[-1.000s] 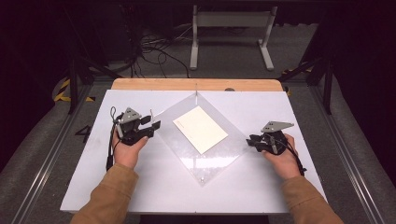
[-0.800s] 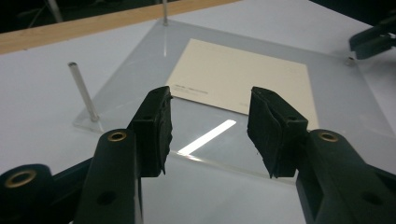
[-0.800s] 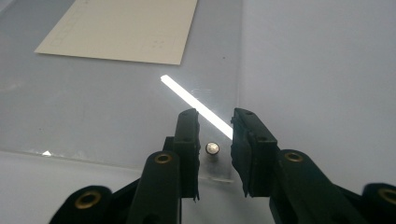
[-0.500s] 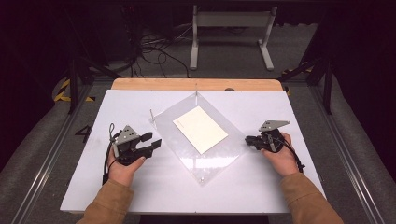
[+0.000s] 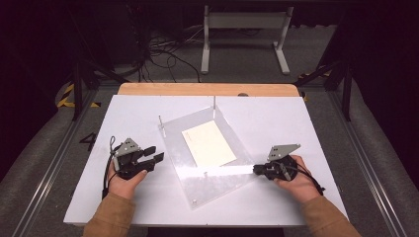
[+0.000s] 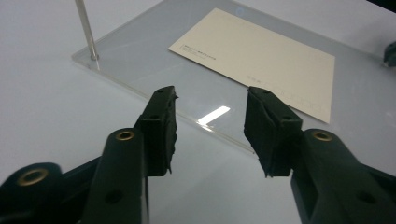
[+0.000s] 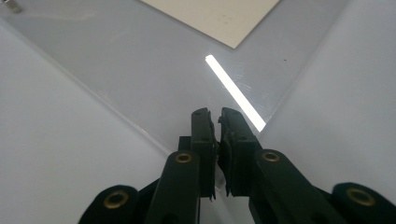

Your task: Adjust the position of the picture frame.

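Acrylic plate lies on the table, approx. centre, turned cornerwise. Card on its far half (flat). Left gripper just beside plate's left edge, right gripper at its right corner.

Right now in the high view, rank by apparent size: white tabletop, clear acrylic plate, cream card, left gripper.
1. white tabletop
2. clear acrylic plate
3. cream card
4. left gripper; it looks close in size to the card and sits nearer the camera, so these last two are uncertain.
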### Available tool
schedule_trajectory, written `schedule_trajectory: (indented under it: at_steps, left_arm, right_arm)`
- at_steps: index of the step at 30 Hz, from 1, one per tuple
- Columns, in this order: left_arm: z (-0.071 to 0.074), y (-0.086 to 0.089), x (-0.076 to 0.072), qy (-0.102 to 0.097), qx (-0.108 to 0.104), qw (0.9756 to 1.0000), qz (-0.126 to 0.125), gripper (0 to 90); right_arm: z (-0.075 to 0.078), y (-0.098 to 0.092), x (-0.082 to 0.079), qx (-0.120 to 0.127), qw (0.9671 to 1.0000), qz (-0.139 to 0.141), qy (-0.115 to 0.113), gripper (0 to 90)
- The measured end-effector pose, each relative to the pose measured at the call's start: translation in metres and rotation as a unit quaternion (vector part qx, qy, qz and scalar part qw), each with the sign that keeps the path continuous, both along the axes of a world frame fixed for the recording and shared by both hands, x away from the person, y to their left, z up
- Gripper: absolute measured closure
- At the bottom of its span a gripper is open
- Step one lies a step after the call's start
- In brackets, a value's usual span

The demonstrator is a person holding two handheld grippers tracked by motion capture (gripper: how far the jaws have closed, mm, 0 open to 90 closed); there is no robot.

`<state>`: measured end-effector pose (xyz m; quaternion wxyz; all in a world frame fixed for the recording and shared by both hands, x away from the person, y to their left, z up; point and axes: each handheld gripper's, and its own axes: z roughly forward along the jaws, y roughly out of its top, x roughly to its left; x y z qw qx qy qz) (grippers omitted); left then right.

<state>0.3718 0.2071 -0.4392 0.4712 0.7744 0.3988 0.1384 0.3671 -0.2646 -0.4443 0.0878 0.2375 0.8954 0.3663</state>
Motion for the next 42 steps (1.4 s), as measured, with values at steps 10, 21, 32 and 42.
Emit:
schedule_trajectory:
  at_steps: [10, 21, 32, 42]
  left_arm:
    - [-0.012, 0.009, 0.006, 0.038, 0.024, 0.9986, 0.029, 66.4]
    - [-0.028, -0.005, 0.039, 0.068, 0.072, 0.9928, 0.068, 81.8]
    - [-0.027, -0.027, 0.067, 0.063, 0.083, 0.9937, 0.041, 89.9]
    - [-0.027, -0.062, 0.083, 0.044, 0.087, 0.9952, 0.004, 90.0]
  right_arm:
    - [0.000, 0.047, -0.056, -0.014, 0.9948, 0.100, 0.010, 83.0]
    - [0.018, 0.009, -0.047, 0.079, 0.9967, 0.017, -0.007, 73.5]
    - [0.020, -0.038, -0.040, 0.099, 0.9928, -0.064, -0.019, 75.5]
    - [0.019, -0.039, -0.042, 0.104, 0.9929, -0.058, -0.008, 75.1]
